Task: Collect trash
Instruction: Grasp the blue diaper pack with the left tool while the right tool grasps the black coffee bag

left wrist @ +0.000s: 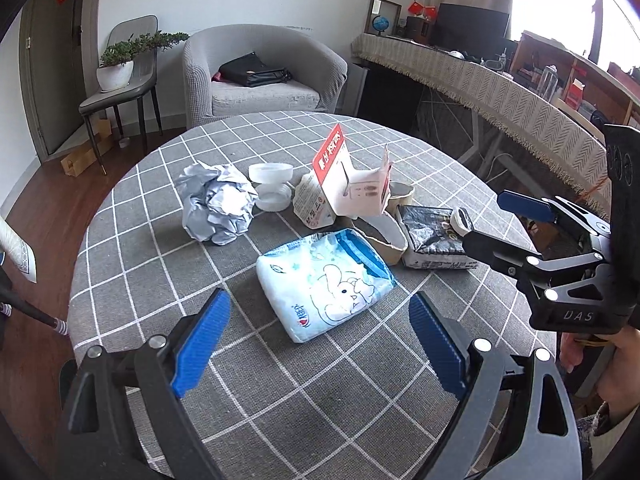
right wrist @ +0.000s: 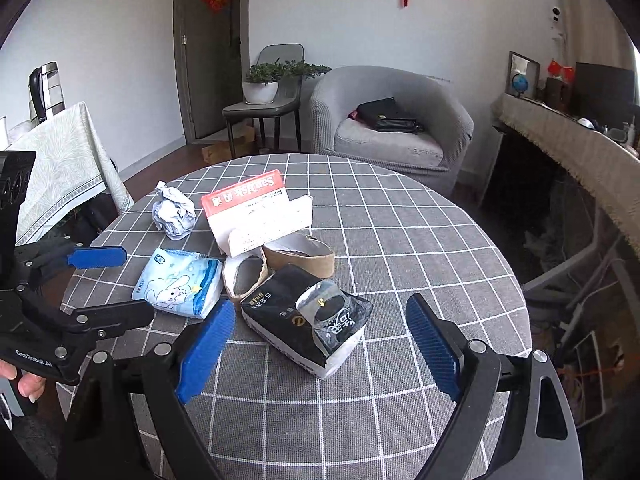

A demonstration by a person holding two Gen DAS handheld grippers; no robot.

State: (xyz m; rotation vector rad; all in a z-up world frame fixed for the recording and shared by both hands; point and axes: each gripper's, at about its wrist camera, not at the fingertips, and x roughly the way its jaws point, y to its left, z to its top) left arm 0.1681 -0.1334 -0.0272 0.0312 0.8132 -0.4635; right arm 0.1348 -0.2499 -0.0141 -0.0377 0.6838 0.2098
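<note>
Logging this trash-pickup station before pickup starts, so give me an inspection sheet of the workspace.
Surface: round table under a grey checked cloth.
Job's things: crumpled paper ball, blue tissue pack, black pouch, torn red-and-white box, cardboard rings, clear plastic cup.
Clutter: nothing seen beyond the trash.
Grippers: left gripper open, facing the tissue pack; right gripper open, facing the pouch; both empty.
Cables: some under the long side table.
Surroundings: armchair with a black bag, potted plant on a chair.
</note>
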